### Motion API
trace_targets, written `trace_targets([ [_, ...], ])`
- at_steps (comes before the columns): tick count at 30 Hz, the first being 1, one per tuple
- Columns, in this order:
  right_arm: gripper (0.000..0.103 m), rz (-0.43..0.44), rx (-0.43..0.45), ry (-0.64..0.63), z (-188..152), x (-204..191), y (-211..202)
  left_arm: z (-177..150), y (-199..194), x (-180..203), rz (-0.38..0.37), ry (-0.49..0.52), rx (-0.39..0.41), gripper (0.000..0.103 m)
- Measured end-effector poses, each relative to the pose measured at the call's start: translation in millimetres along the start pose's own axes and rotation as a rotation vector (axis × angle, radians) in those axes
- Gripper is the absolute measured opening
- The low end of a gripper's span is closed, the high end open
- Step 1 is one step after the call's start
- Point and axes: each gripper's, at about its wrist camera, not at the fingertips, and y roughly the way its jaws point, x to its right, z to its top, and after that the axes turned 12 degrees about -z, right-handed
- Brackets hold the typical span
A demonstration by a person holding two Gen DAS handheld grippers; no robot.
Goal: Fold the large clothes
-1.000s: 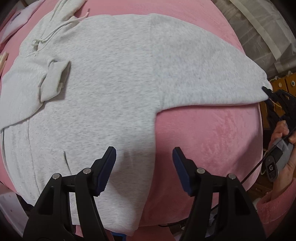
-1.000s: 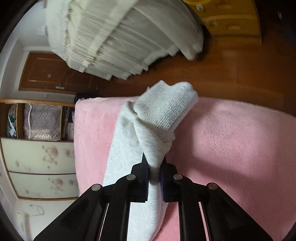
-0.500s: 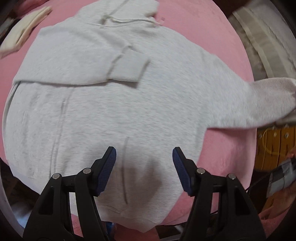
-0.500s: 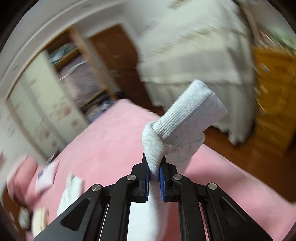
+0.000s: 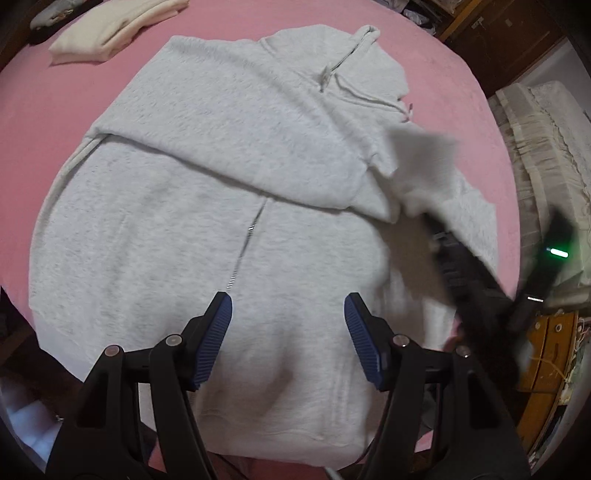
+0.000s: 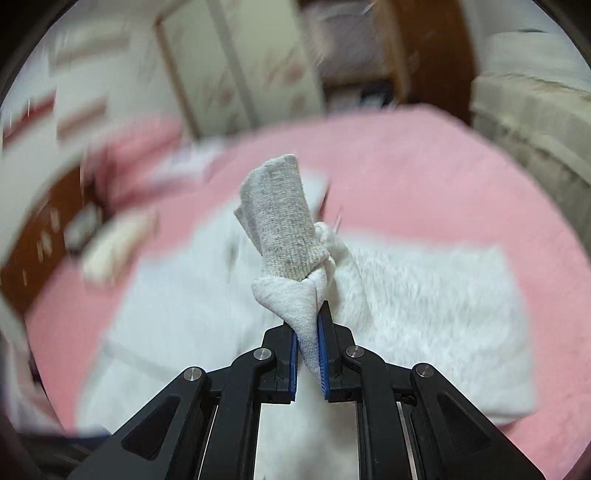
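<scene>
A light grey hoodie [image 5: 207,229] lies spread on the pink blanket [image 5: 44,110], one sleeve folded across its chest and the hood at the far right. My left gripper [image 5: 288,332] hovers open above the hoodie's lower front, with nothing between its blue pads. My right gripper [image 6: 308,350] is shut on the other sleeve just behind its ribbed cuff [image 6: 280,225], holding it lifted over the hoodie's body [image 6: 424,295]. In the left wrist view the right gripper [image 5: 461,266] is a dark blur at the right, with the lifted cuff [image 5: 421,155] blurred above it.
A folded cream garment [image 5: 107,29] lies on the blanket's far left corner. A beige covered piece [image 5: 546,155] and a wooden unit [image 5: 546,354] stand beyond the right edge. Cupboards [image 6: 236,66] and a wooden frame line the room behind.
My right gripper has swung the held sleeve from off the blanket's edge inward over the hoodie, rolling as it went. My left gripper has slid across the hoodie, staying open.
</scene>
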Motion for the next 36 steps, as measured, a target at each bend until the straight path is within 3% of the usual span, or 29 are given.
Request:
trace_targets([
  [2,0.01,-0.047,-0.138,-0.084,-14.1,-16.9,32.8,-1.2,2.9,-5.5,-0.016,0.037,-0.046,0.06],
  [3,0.01,-0.075,-0.159,-0.112,-25.0,-25.9,36.7,0.3,3.3,-7.1,-0.017,0.067,-0.068,0.06],
  [5,0.013,-0.086,-0.145,-0.122,-31.6,-26.8,37.9,1.0,4.9,-6.4,-0.019,0.117,-0.077,0.06],
  [7,0.026,-0.048,-0.152,-0.099,-39.4,-22.0,34.9,7.6,6.3,-1.6,-0.06,0.152,-0.08,0.06],
  [9,0.045,0.027,-0.183,-0.06,-62.1,-30.9,10.4,16.8,9.8,8.8,-0.122,0.173,-0.082,0.061],
  [11,0.046,0.037,-0.19,-0.024,-71.8,-35.6,-4.5,29.5,15.6,18.0,-0.186,0.18,-0.083,0.068],
  [12,0.046,0.023,-0.189,-0.017,-72.0,-30.1,-7.2,36.0,20.9,22.9,-0.23,0.174,-0.088,0.075],
  [13,0.047,0.006,-0.188,-0.017,-83.9,-51.7,-26.5,41.9,27.1,29.4,-0.26,0.16,-0.096,0.079],
  [16,0.047,-0.034,-0.184,0.014,-121.0,-50.1,-98.8,56.9,56.2,37.8,-0.331,0.09,-0.149,0.079],
  [20,0.048,-0.091,-0.221,0.112,-136.5,-17.1,-113.0,69.8,99.5,47.8,-0.4,-0.041,-0.193,0.079],
  [23,0.048,-0.101,-0.251,0.191,-146.2,4.8,-111.3,73.6,121.8,51.8,-0.377,-0.11,-0.17,0.077],
  [25,0.048,-0.106,-0.276,0.231,-151.4,17.2,-109.9,74.7,130.4,57.5,-0.373,-0.122,-0.125,0.049],
  [26,0.048,-0.119,-0.289,0.242,-154.0,22.8,-109.5,74.0,133.3,59.6,-0.366,-0.121,-0.114,0.044],
  [28,0.048,-0.114,-0.295,0.255,-158.8,32.0,-112.7,73.4,137.1,67.2,-0.297,-0.096,-0.084,0.014],
  [30,0.048,-0.096,-0.305,0.251,-161.2,37.1,-113.3,73.9,127.1,78.1,-0.244,-0.069,-0.01,0.012],
  [32,0.048,-0.088,-0.331,0.222,-161.9,39.3,-109.7,78.2,103.2,87.2,-0.286,-0.049,0.117,0.012],
  [36,0.048,-0.09,-0.326,0.164,-157.5,44.2,-104.0,96.0,56.9,125.8,-0.358,0.083,0.284,0.009],
])
